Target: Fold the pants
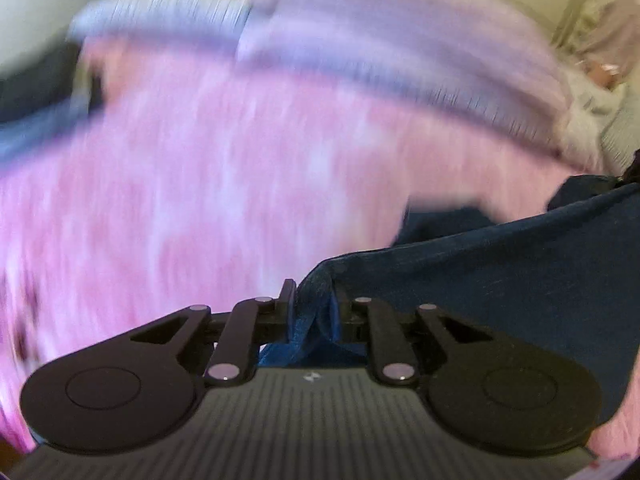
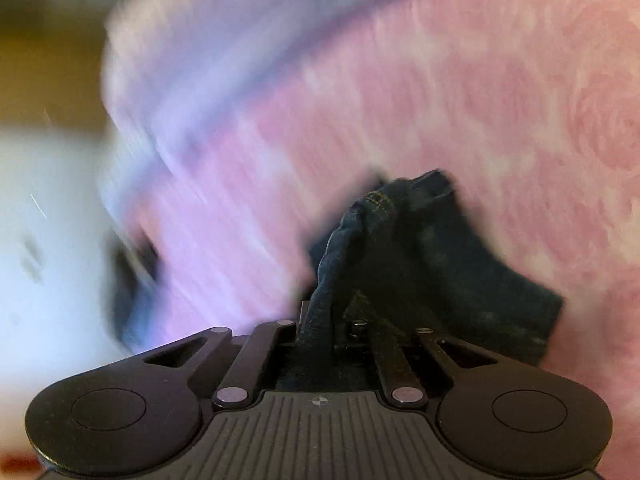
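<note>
Left gripper (image 1: 314, 308): clenched on a bunched edge of the dark blue pants (image 1: 500, 280); the fabric runs from between the fingers away to the right.
Right gripper (image 2: 320, 320): clamped on a gathered, stitched fold of the pants (image 2: 432, 264); the cloth rises from the jaws and drapes to the right.
Pants location: held in both grippers, above a pink patterned bedspread (image 1: 200, 180).
Background: a lavender band (image 1: 360, 40) crosses the far edge of the bedspread; heavy motion blur obscures finer detail in both views.
</note>
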Demonstrator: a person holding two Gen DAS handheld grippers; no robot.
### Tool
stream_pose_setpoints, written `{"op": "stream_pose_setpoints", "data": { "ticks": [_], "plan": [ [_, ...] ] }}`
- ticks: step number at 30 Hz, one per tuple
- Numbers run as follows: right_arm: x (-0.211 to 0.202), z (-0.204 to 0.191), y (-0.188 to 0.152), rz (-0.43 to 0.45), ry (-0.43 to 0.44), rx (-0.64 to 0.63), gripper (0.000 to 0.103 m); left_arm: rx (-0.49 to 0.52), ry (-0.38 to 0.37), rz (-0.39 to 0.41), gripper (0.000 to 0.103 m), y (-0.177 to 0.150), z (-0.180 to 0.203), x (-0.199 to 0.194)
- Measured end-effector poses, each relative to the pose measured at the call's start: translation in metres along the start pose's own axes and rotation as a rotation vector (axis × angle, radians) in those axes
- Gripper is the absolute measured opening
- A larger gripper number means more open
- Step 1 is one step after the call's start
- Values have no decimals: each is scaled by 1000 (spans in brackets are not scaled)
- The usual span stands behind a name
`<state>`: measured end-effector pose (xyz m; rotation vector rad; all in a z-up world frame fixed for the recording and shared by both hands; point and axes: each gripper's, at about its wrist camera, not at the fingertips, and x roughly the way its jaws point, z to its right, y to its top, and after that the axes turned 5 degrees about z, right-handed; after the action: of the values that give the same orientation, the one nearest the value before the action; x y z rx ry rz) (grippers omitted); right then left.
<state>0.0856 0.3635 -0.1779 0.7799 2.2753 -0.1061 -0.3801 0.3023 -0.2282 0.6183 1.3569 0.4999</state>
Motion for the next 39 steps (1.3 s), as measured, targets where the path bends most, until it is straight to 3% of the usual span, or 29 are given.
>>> {"op": "stream_pose_setpoints", "data": {
  "ticks": [5,8,11,14,16,19,21,22,24,26,28,29,34,39],
  "plan": [
    [-104,-51,-10,382,258,3,1,182,-46,285,15,108,25,-41],
    [-167,-61,-41,596,353,-8,2,274,-86,436,15,143,45,-85],
    [-222,-48,-86,766,382,19,2,355,-149,525,15,143,64,-134],
    [-264,-18,-136,835,316,36,4,410,-205,494,18,105,73,-173],
    [-285,9,-171,835,195,88,7,390,-246,371,28,67,69,-182],
    [-298,57,-226,754,-159,213,14,334,-218,107,31,-1,46,-167],
    [-297,96,-256,644,-406,362,19,239,-181,-118,31,-44,18,-142],
    [-295,117,-271,572,-477,438,20,207,-172,-189,31,-59,5,-134],
    [-294,140,-293,524,-541,528,20,185,-126,-282,31,-83,-16,-119],
    [-293,150,-302,485,-542,530,22,160,-111,-301,33,-92,-28,-109],
    [-281,149,-298,462,-523,486,24,113,-102,-281,51,-88,-37,-101],
    [-279,149,-297,452,-520,461,26,72,-98,-268,54,-85,-40,-96],
    [-260,158,-279,428,-527,354,38,-140,-96,-255,55,-80,-50,-74],
    [-238,195,-256,397,-581,348,41,-351,-85,-232,55,-89,-55,-23]
  ]
}}
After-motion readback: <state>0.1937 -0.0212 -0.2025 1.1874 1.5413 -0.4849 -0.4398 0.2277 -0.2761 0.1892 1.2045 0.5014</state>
